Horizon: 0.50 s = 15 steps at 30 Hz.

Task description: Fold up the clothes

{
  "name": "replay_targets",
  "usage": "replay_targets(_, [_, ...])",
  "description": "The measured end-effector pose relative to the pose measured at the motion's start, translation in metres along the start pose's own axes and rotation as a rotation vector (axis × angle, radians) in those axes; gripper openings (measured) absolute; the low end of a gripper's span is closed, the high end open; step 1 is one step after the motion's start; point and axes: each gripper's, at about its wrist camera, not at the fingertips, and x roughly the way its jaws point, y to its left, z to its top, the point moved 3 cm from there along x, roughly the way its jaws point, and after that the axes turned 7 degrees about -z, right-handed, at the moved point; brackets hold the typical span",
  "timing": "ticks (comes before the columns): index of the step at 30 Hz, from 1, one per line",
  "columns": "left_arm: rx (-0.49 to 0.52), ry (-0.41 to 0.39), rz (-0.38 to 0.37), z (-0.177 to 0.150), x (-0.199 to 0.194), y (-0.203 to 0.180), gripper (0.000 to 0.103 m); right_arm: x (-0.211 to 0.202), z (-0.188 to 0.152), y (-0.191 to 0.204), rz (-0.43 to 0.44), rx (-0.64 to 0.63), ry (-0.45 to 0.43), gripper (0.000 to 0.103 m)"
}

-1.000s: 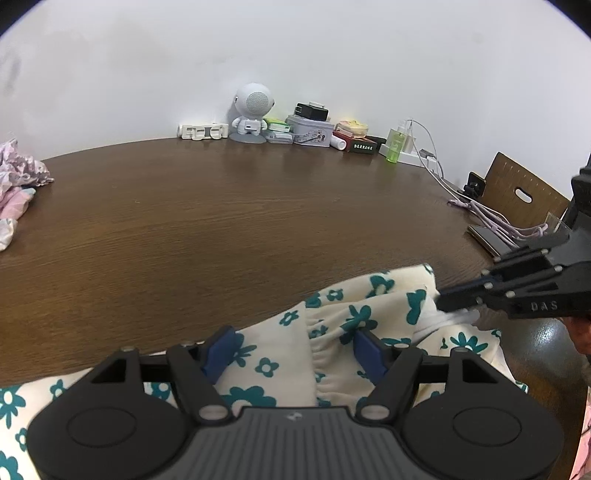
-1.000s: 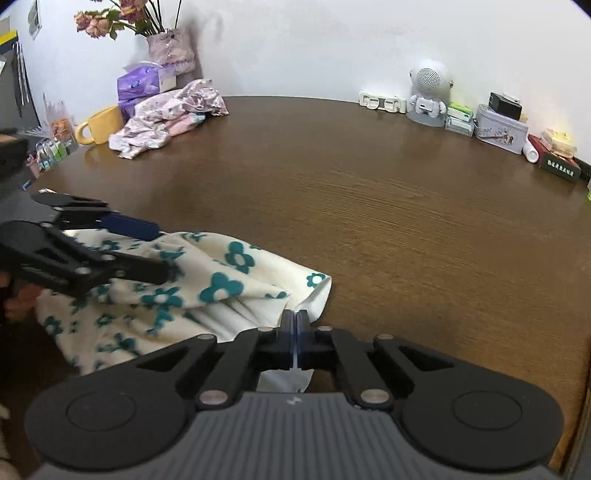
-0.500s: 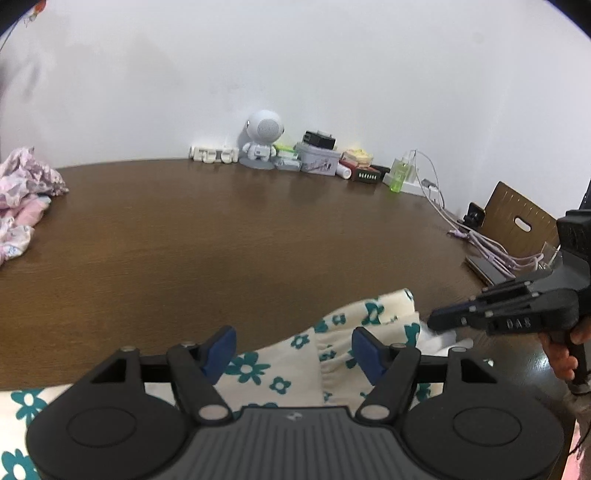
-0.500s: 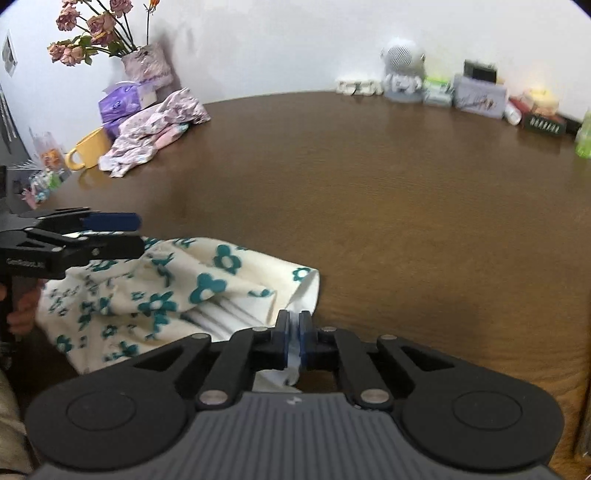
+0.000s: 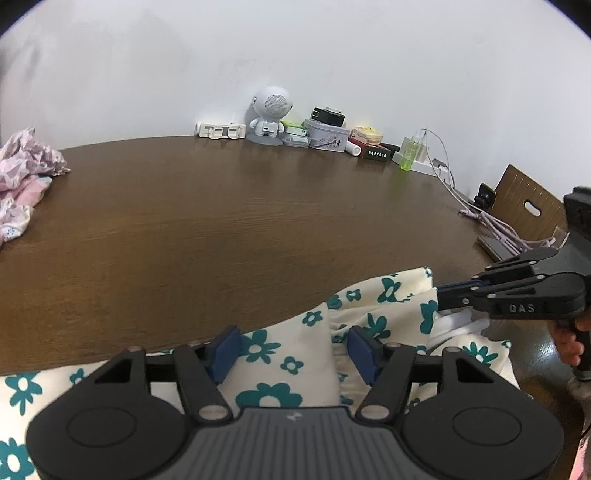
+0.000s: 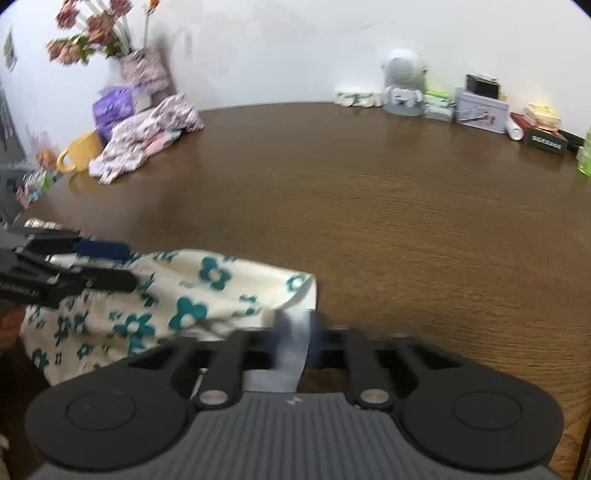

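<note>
A yellow mug (image 6: 79, 151) is standing at the left edge of the right wrist view beside a vase (image 6: 144, 70) holding pink flowers (image 6: 92, 33); whatever the mug is holding is not showing. A grey tin (image 5: 327, 134) is sitting along the far wall with a small black box (image 5: 328, 116) on top.

The brown wooden counter (image 5: 221, 221) is filling the middle of both views, running back to a plain white wall (image 5: 295, 55). A white robot-shaped figure (image 5: 269, 112), a green bottle (image 5: 409, 153) and white cables (image 5: 443, 162) are lining the back edge. A crumpled pink garment (image 5: 22, 173) is lying at the left of the left wrist view.

The cream cloth with teal flowers (image 5: 280, 354) is lying at the bottom of both views, near the counter's front edge. The left tongs (image 5: 293, 352) are standing partly open over it, their blue pads (image 5: 225, 349) on either side of a raised fold without visibly pressing it. The right tongs (image 6: 295, 339) are closed on the cloth's pale edge, which is running between the pads and down over the body of the tool.

The right wrist view is blurred, so the pads there are hard to make out. A hand (image 5: 570, 339) is showing only as fingers at the right edge of the left wrist view, cut off by the frame.
</note>
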Motion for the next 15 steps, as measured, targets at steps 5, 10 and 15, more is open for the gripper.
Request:
replay_targets(5, [0.004, -0.005, 0.005, -0.001, 0.0, -0.001, 0.063, -0.006, -0.003, 0.005, -0.005, -0.02, 0.024, 0.001])
replay_targets(10, [-0.017, -0.016, -0.037, -0.001, -0.008, -0.001, 0.064, -0.029, -0.004, -0.007, 0.025, 0.111, -0.021, 0.005])
replay_targets(15, [0.004, -0.011, -0.079, -0.003, -0.015, -0.01, 0.064, -0.051, -0.02, -0.015, 0.032, 0.193, -0.033, 0.02])
